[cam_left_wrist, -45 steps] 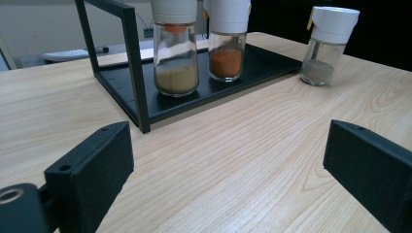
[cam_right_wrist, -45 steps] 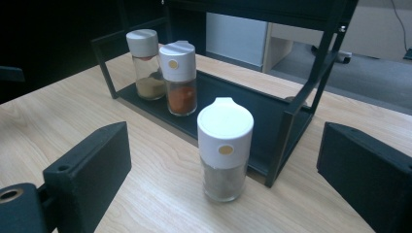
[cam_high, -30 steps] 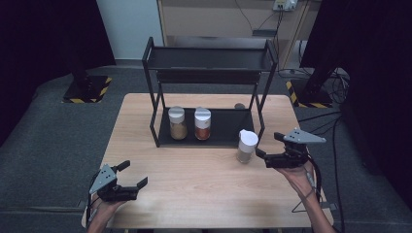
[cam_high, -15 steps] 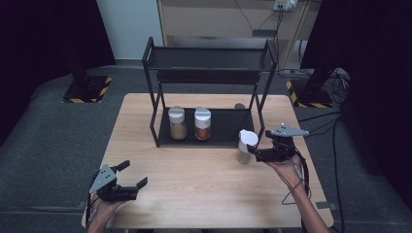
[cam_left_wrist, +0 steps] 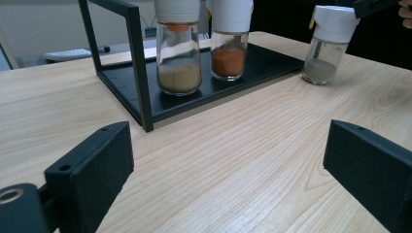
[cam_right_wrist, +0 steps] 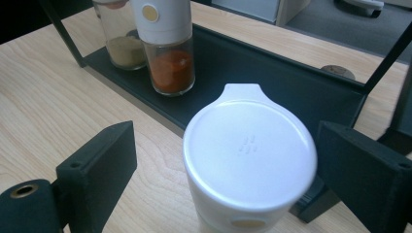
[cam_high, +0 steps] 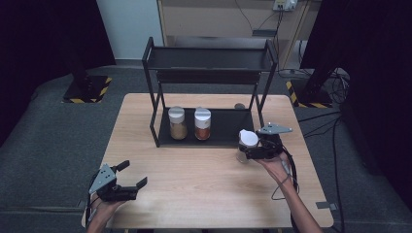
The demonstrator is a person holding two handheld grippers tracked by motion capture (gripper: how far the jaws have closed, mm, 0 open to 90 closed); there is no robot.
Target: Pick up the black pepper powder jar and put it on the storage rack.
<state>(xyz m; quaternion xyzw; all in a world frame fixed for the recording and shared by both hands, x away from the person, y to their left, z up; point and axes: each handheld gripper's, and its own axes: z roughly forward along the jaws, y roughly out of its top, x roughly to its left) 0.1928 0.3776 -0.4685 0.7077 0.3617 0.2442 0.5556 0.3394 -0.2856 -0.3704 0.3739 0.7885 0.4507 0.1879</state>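
A glass spice jar with a white flip lid (cam_high: 248, 138) stands on the wooden table just right of the black rack (cam_high: 209, 58). My right gripper (cam_high: 247, 153) is open, its jaws on either side of the jar (cam_right_wrist: 248, 145) with gaps on both sides. Two more white-lidded jars stand on the rack's lower shelf, one with tan powder (cam_high: 177, 124) and one with red powder (cam_high: 202, 124). At the table's front left corner my left gripper (cam_high: 135, 174) is open and holds nothing; its view shows the tan jar (cam_left_wrist: 178, 58), the red jar (cam_left_wrist: 228, 48) and the grey-filled jar (cam_left_wrist: 324, 53) beyond.
The rack's upper shelf (cam_high: 209, 60) is bare. A small round disc (cam_high: 239, 106) lies on the table behind the rack. Cables (cam_high: 335, 82) run over the floor at the right. Bare wood (cam_high: 204, 179) spans the space between the two grippers.
My right gripper has moved left and closed in on the white-lidded jar, so its jaws now flank it. The jar and my left gripper have stayed put.
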